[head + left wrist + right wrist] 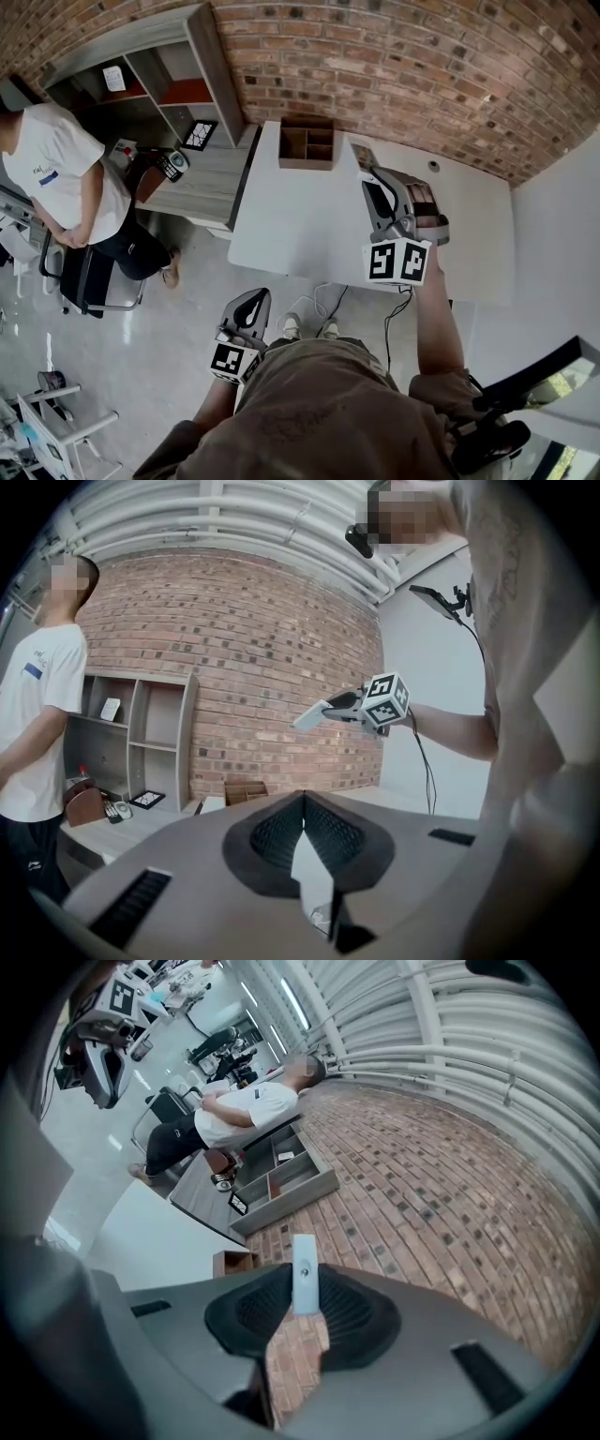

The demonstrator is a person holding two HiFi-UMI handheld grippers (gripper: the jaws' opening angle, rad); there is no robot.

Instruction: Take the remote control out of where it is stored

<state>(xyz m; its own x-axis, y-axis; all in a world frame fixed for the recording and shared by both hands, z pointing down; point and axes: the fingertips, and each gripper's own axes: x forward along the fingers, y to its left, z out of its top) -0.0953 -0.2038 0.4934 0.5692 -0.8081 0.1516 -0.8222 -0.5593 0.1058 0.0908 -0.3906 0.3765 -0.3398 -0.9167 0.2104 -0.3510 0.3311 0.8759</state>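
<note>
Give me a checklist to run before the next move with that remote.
1. Remote control clamped in the right gripper: ok.
2. Remote control out of the wooden box and held above the white table: ok.
3. Left gripper shut with nothing in it: ok.
4. Grip sits near the remote control's middle: cannot tell; only one end shows.
5. Bystander away from the white table, by the shelf unit: ok.

A white table (300, 230) bears 1 wooden organizer box (307, 142).
</note>
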